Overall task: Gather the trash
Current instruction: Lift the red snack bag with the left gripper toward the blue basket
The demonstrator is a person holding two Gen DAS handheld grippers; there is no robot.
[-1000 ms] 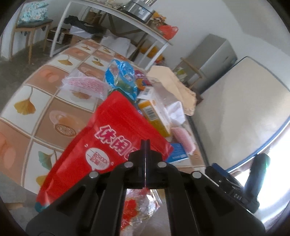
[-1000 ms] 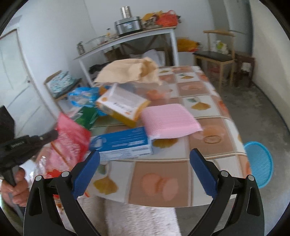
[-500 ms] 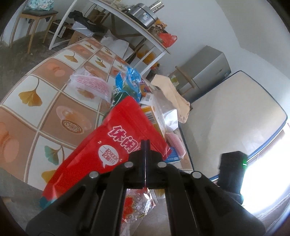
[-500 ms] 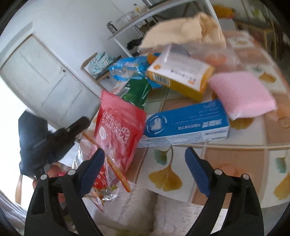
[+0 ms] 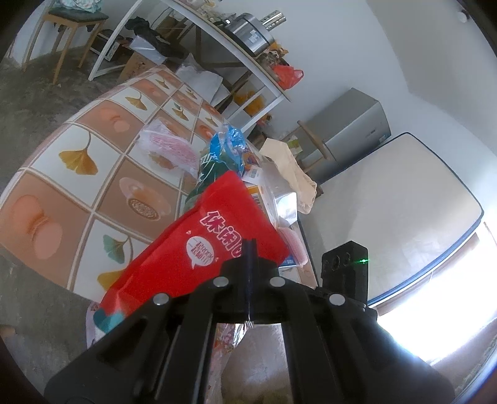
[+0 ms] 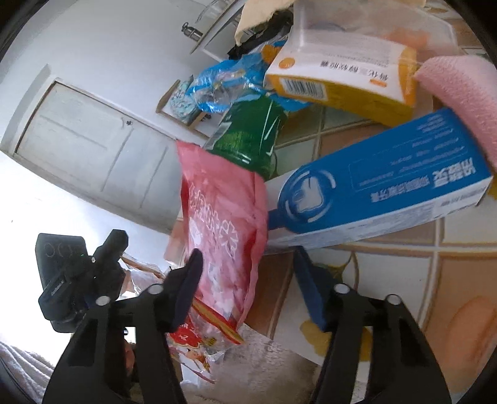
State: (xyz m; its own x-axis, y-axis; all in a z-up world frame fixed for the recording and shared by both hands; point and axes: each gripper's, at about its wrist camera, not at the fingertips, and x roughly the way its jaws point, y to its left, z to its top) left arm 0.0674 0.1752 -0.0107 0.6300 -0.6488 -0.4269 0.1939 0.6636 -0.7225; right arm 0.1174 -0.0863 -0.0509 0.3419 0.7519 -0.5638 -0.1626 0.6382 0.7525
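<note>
A: Where was the red snack pouch [image 5: 217,245]?
B: Off the table edge [image 5: 77,279], pinched by left gripper [image 5: 250,279], jaws clamped flat on its lower part. Long axis ran up and away, toward the clutter.
A: Right gripper [image 6: 245,279]?
B: Spread wide, empty. Pouch [image 6: 223,236] dead ahead, between the fingers, nearer the left one.
A: Surface, room?
B: Ginkgo-pattern tablecloth, blue box [image 6: 382,189], yellow box [image 6: 341,71], white door [image 6: 90,146] behind.

1. A grey metal cabinet [image 5: 351,130] stands far right.
2. A white mattress [image 5: 397,211] leans near it.
3. A white panelled door [image 6: 90,149] is at left.
4. A wooden chair [image 5: 71,28] stands far left.
</note>
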